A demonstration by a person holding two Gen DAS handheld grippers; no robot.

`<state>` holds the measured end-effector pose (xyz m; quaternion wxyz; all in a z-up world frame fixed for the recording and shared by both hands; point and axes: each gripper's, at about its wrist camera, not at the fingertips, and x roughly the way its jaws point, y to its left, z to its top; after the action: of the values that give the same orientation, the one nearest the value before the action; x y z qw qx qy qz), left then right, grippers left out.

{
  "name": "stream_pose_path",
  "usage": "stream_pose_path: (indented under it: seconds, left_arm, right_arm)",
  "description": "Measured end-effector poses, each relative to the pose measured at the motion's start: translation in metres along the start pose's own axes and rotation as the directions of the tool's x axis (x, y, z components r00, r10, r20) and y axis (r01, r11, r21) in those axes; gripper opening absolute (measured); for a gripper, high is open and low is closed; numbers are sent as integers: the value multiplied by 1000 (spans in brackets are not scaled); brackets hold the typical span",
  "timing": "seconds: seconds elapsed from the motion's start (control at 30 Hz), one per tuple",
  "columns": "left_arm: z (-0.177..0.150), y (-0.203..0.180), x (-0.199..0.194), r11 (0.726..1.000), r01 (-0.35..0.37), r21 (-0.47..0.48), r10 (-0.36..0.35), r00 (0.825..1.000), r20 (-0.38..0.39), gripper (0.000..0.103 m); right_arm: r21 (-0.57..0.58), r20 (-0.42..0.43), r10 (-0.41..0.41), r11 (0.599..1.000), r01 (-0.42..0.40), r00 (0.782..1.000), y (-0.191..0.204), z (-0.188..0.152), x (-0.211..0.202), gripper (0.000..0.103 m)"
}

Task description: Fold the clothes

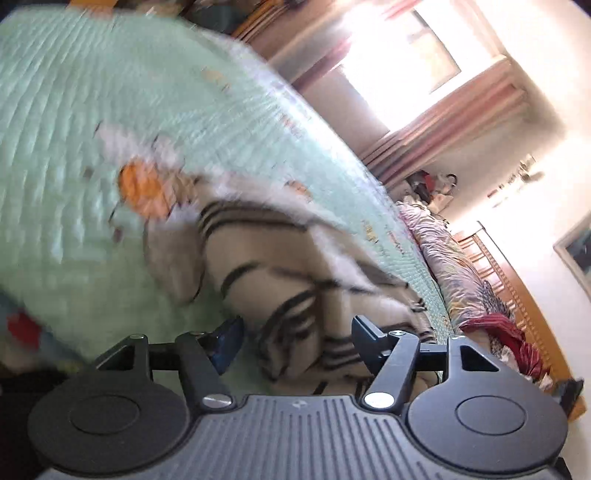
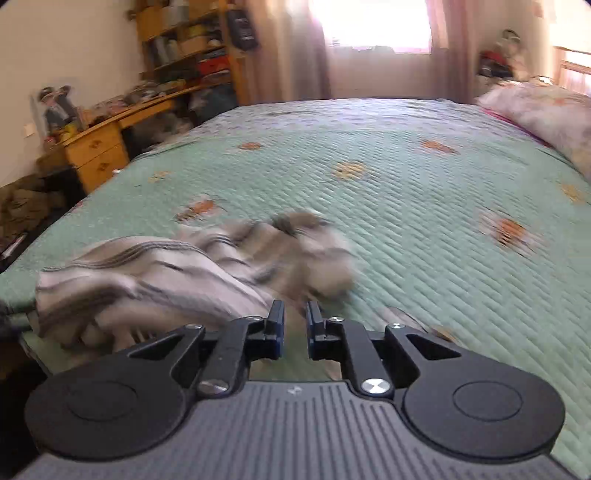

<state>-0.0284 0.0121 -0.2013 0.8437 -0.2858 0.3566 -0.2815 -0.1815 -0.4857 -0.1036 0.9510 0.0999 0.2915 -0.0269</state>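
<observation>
The striped garment point(image 2: 192, 273) lies crumpled on the near part of the bed point(image 2: 406, 206), a beige cloth with thin dark stripes, bunched in loose folds on the green quilted bedspread; both views are smeared with motion blur, so its exact outline is hard to read. The left gripper point(image 1: 293, 332) hangs just over the garment point(image 1: 303, 295), tilted hard to one side, its fingers point(image 1: 364, 334) spread wide with cloth showing between them but nothing held. The right gripper point(image 2: 295, 325) sits low at the near edge of the heap, its fingers point(image 2: 277, 325) set narrow with a small gap; striped cloth shows in that gap, but whether they touch it I cannot tell. The bedspread carries scattered orange flower patches point(image 2: 349, 169); a pale floral pillow point(image 2: 546, 110) lies at the far right side of the bed. Beyond the bed, bright light floods through a curtained window point(image 2: 373, 26); a wooden desk point(image 2: 99, 147) with cluttered shelves point(image 2: 188, 48) above it stands to the left, against the wall.
</observation>
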Motion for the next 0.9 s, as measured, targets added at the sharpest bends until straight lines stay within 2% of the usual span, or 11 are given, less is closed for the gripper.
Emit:
stream_pose_path:
  seconds: [0.07,0.1,0.13,0.2,0.33,0.5,0.63,0.77,0.8,0.83,0.9]
  left_arm:
    - [13,-17,-9,997,1,75,-3,1000,24,69]
    - [22,-23,-14,994,-2,108,-2,999,36,70]
    - [35,-27,-22,990,-19,138,12,999,53,73]
    - [62,-38,-35,978,-77,193,58,993,101,76]
    - [112,-50,-22,956,-155,250,118,981,154,79]
    - [151,-45,25,881,-290,375,268,957,109,79]
    - [147,-24,70,846,-321,425,356,935,-1,76]
    - [116,-5,89,856,-286,431,346,936,-67,76]
    - [109,-1,89,859,-285,426,345,936,-70,76]
    - [103,2,89,865,-284,414,342,937,-71,76]
    - [95,7,87,883,-276,381,325,943,-70,76]
  right_arm:
    - [29,71,-7,1000,5,997,-12,-4,-27,17]
    - [41,112,18,999,-23,994,-11,1,-35,32]
    - [43,132,45,998,-51,990,-7,8,-37,58]
    - [-5,159,110,994,-110,981,11,18,-31,86]
    - [-157,155,263,958,-239,952,55,43,9,87]
    - [-166,-4,277,947,-273,961,56,80,119,86]
    - [-157,-141,279,941,-300,950,51,95,204,86]
    - [-204,-278,276,919,-338,920,60,78,262,86]
    - [-202,-333,292,907,-370,897,63,69,269,77]
    - [-241,-331,282,898,-369,901,68,65,268,55]
    - [-319,-322,261,875,-364,910,80,56,264,24]
